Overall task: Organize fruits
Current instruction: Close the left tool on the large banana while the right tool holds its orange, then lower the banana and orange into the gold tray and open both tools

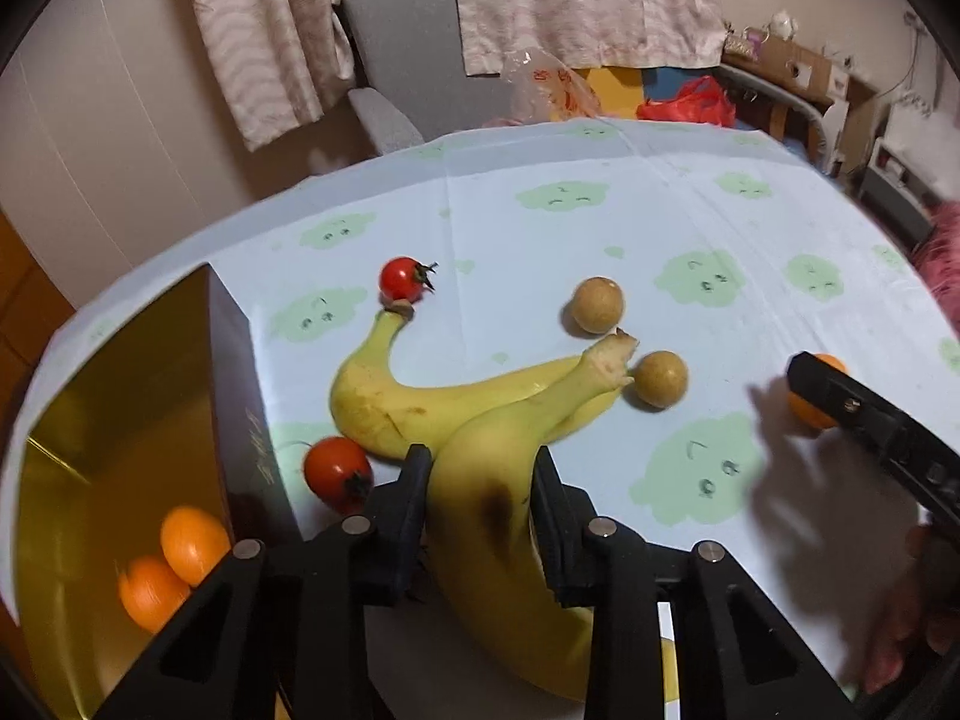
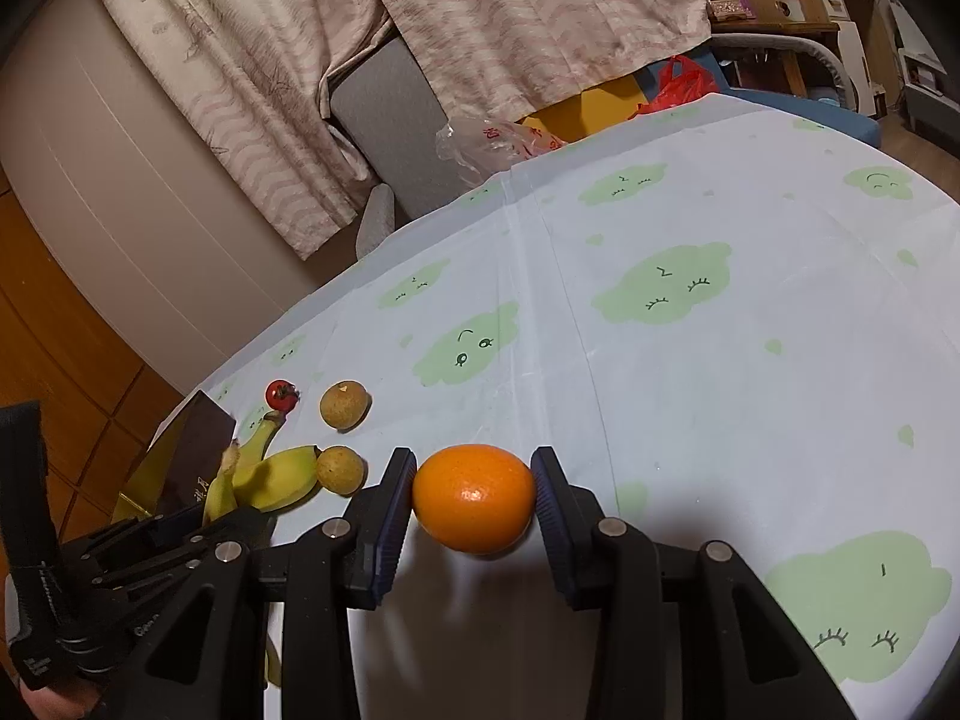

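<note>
My left gripper [image 1: 483,474] is shut on a yellow banana [image 1: 498,516] with a dark bruise, its stem pointing away. A second banana [image 1: 384,396] lies crossed under it on the cloud-print tablecloth [image 1: 690,210]. Two cherry tomatoes [image 1: 403,279] [image 1: 336,471] and two brown longans [image 1: 597,304] [image 1: 660,378] lie around them. My right gripper [image 2: 474,480] is shut on an orange [image 2: 474,498], just above the cloth, right of the bananas [image 2: 270,477]. A gold-lined dark box [image 1: 120,420] at the left holds two oranges [image 1: 195,543] [image 1: 147,597].
The table edge curves close behind the box, with wooden floor [image 2: 72,360] below. Beyond the far edge stand a grey chair [image 1: 408,48], hanging curtains [image 2: 480,18] and plastic bags [image 1: 690,99]. A hand [image 1: 918,618] shows at the lower right. The cloth's right half [image 2: 750,330] carries no fruit.
</note>
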Available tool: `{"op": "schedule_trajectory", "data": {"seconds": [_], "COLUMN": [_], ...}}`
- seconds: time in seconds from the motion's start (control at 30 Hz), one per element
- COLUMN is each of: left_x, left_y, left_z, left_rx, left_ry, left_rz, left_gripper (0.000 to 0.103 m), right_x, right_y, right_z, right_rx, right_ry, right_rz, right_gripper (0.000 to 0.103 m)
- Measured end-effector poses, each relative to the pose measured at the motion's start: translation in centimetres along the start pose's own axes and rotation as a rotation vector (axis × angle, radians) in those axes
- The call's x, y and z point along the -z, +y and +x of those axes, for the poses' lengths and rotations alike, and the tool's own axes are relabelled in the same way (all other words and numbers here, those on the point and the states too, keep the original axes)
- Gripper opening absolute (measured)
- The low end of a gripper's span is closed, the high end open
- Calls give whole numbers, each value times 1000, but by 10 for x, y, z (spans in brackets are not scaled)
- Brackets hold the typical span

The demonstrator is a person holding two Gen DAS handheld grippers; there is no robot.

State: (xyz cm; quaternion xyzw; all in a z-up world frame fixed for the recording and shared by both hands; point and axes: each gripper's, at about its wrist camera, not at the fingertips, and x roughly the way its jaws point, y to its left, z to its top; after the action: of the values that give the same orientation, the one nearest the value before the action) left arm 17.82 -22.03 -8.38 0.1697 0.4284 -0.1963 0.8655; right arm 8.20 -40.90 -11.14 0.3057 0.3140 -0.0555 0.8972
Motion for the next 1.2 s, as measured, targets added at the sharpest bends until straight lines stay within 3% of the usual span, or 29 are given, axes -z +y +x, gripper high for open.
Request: {"op": "schedule_trajectory", "data": {"seconds": [0.33, 0.77, 1.0, 1.2], "left_x": [18, 33, 50, 76], "left_y": [-1, 43, 86, 141], "left_z": [-47, -108, -137, -156], "left_rx": [106, 193, 200, 142], "left_ry": [-129, -281, -334, -361], "left_rz": [-70, -194, -285, -374], "left_gripper": [32, 32, 32, 32], "right_x": [0, 5, 10, 23], "right_y": [-2, 18, 63, 123], "right_z": [-1, -36, -62, -66], "right_rx": [-7, 27, -21, -100], "right_ry": [-5, -71, -96, -74], "right_rz": [6, -51, -118, -204], "right_gripper": [40, 40, 40, 40]}}
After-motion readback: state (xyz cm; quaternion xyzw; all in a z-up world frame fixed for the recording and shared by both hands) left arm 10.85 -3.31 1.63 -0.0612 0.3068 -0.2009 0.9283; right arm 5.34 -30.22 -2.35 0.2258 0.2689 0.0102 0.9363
